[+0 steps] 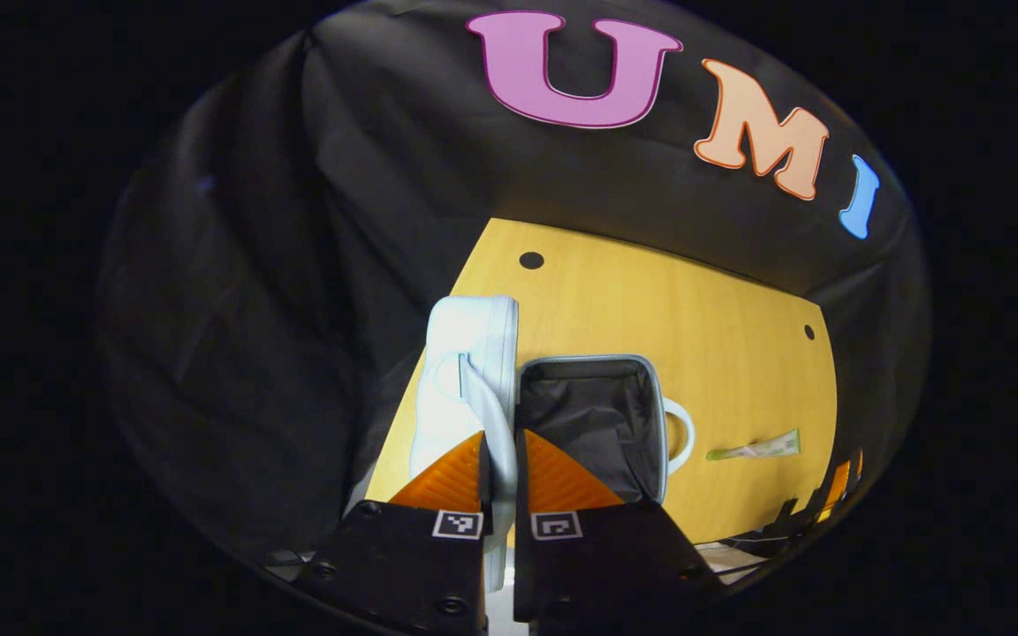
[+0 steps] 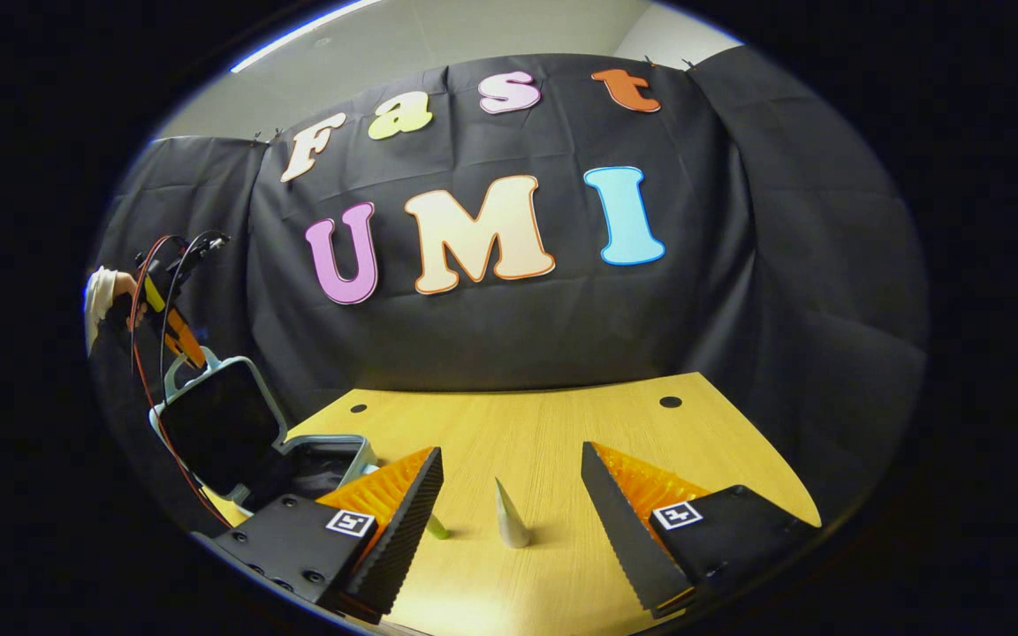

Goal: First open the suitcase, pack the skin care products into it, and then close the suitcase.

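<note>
Suitcase [image 1: 593, 424] sits open at the table's [image 1: 695, 327] left edge, dark lining exposed, lid [image 1: 469, 371] raised upright. The left gripper [image 1: 502, 477] is clamped tight on the lid's rim, both fingers pressing it; in the right gripper view it shows far left, held by a hand [image 2: 102, 296] above the lid. Skin care tube [image 2: 510, 517] lies on the bare wood right of the case, between the wide-apart fingers of the right gripper [image 2: 509, 508], which holds nothing.
</note>
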`<action>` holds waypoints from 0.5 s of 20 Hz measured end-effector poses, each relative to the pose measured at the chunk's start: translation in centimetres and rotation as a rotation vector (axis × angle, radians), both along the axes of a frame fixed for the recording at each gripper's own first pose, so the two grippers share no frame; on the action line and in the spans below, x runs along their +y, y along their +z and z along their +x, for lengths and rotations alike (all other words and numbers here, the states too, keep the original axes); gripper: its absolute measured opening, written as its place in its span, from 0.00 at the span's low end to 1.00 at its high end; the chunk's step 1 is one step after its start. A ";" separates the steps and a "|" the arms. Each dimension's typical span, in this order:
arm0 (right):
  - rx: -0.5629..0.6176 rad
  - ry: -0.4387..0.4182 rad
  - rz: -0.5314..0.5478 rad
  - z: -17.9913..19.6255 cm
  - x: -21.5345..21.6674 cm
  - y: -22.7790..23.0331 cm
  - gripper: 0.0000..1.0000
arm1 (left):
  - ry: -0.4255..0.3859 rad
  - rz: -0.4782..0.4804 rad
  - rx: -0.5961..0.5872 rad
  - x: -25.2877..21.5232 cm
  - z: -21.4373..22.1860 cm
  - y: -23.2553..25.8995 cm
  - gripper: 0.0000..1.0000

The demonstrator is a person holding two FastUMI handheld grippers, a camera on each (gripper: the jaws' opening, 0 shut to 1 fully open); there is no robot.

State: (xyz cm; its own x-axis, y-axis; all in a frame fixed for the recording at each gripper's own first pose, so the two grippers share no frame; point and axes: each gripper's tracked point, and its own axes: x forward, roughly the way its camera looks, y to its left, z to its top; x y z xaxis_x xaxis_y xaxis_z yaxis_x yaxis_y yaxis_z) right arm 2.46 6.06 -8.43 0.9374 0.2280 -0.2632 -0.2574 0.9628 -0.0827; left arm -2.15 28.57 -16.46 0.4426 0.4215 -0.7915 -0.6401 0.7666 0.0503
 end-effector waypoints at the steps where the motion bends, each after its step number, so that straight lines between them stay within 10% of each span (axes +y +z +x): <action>1: 0.001 0.000 -0.003 -0.2 0.3 -0.1 0.98 | 0.007 0.009 -0.003 1.0 -0.8 0.1 0.06; 10: 0.001 -0.035 -0.019 -0.2 2.5 -0.9 0.98 | 0.144 0.190 0.134 12.5 -9.1 -4.8 0.02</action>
State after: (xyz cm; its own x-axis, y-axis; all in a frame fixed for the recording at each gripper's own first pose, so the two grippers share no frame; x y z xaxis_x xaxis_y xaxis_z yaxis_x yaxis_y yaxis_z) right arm 2.29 8.52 -9.29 0.9444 0.1901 -0.2683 -0.2238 0.9694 -0.1011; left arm -11.22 41.07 -21.23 0.2636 0.6190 -0.7398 -0.7198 0.6368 0.2763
